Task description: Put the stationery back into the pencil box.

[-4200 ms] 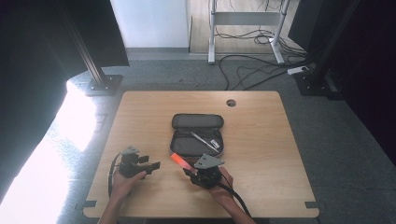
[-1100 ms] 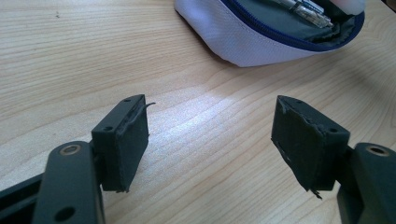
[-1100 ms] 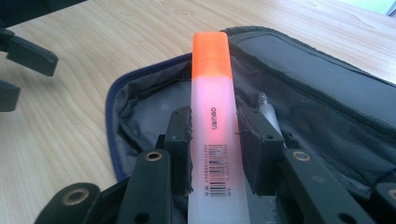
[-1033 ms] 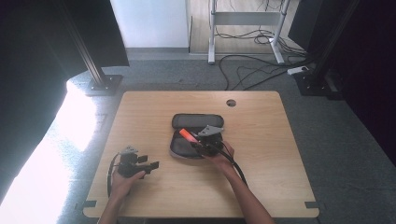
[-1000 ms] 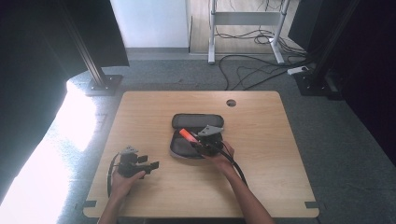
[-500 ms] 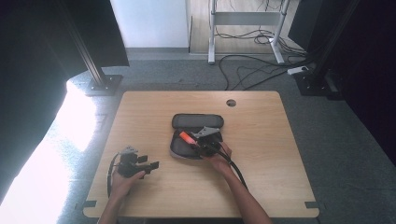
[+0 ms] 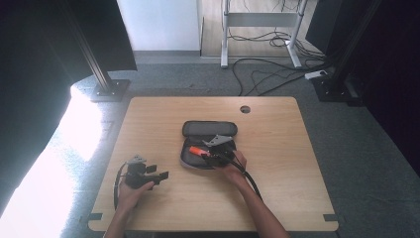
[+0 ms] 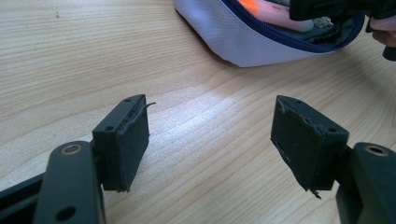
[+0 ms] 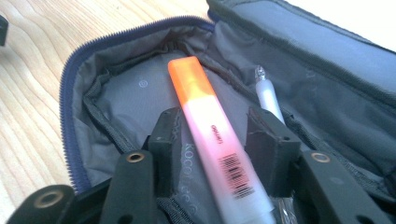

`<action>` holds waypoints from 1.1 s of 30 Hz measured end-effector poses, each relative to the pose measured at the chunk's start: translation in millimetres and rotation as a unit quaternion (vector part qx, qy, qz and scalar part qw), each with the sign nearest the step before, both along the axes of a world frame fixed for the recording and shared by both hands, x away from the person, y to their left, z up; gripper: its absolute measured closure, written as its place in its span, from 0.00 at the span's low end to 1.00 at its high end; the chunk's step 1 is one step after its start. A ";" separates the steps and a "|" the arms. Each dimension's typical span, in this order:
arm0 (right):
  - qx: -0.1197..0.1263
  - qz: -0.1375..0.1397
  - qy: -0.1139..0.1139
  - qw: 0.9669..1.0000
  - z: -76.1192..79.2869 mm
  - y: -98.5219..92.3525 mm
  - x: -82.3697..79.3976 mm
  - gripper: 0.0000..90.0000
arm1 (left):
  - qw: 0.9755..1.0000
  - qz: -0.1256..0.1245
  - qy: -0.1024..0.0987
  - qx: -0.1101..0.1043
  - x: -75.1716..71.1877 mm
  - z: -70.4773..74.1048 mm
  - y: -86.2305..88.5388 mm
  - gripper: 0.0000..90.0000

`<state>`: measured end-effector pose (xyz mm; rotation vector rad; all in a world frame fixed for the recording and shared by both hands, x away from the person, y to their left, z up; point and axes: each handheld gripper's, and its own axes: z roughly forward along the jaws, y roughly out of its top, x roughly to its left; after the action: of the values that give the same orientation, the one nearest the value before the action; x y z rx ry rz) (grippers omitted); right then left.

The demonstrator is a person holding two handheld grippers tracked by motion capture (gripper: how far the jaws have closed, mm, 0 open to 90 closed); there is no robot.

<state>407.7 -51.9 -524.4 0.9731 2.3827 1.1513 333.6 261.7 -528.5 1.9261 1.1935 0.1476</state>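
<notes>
A grey zip pencil case (image 7: pixel 208 130) lies open at the table's middle. In it rests an orange highlighter (image 9: pixel 210 121) beside a white pen (image 9: pixel 268 95). My right gripper (image 9: pixel 215 140) reaches into the case (image 9: pixel 116 102). Its jaws have just been opening and stand either side of the highlighter, with a gap on each side. From above, the right gripper (image 7: pixel 213 154) sits over the case's near half, the highlighter (image 7: pixel 198 150) pointing left. My left gripper (image 7: pixel 157 176) rests on the table at the front left, open and with nothing in it (image 8: pixel 210 140), facing the case (image 8: pixel 243 42).
Bare wooden table (image 7: pixel 277 188) lies around the case, with a cable hole (image 7: pixel 245 109) at the back. Off the table are dark stands, a white desk frame and floor cables. The right gripper's cable trails toward the front edge.
The right gripper carried the orange highlighter from the table in front of the case up and into it. The left gripper has not moved.
</notes>
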 end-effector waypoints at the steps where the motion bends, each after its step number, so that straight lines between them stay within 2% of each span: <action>1: 0.004 0.000 -0.001 1.000 1.1 -1.0 -0.7 0.60 | 1.000 0.000 0.000 0.000 0.0 0.1 -0.1 0.31; 7: 0.043 -0.009 -0.003 0.999 8.6 -8.8 -8.0 0.55 | 1.000 -0.001 -0.001 0.000 -0.2 0.4 -0.8 0.31; 15: 0.070 -0.013 -0.006 0.997 15.4 -18.8 -17.2 0.51 | 1.000 -0.005 -0.001 0.002 -0.1 0.7 -4.6 0.31; 16: 0.082 -0.014 -0.006 0.996 17.4 -23.2 -19.8 0.50 | 1.000 -0.006 -0.001 0.004 -0.4 0.3 -6.1 0.31; 19: 0.093 -0.014 -0.001 0.996 20.0 -29.2 -23.1 0.48 | 1.000 -0.008 -0.002 0.004 -0.4 0.4 -7.1 0.31; 31: 0.103 -0.024 -0.020 0.994 23.1 -51.4 -43.5 0.46 | 1.000 -0.010 -0.005 0.007 -1.7 0.6 -7.5 0.31; 33: 0.108 -0.031 -0.023 0.993 22.9 -59.7 -52.1 0.45 | 1.000 -0.014 -0.003 0.010 -2.3 0.1 -9.2 0.31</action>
<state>355.6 -111.6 -501.5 1.0674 2.2092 1.4141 331.3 252.5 -528.5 1.9576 1.1645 0.1525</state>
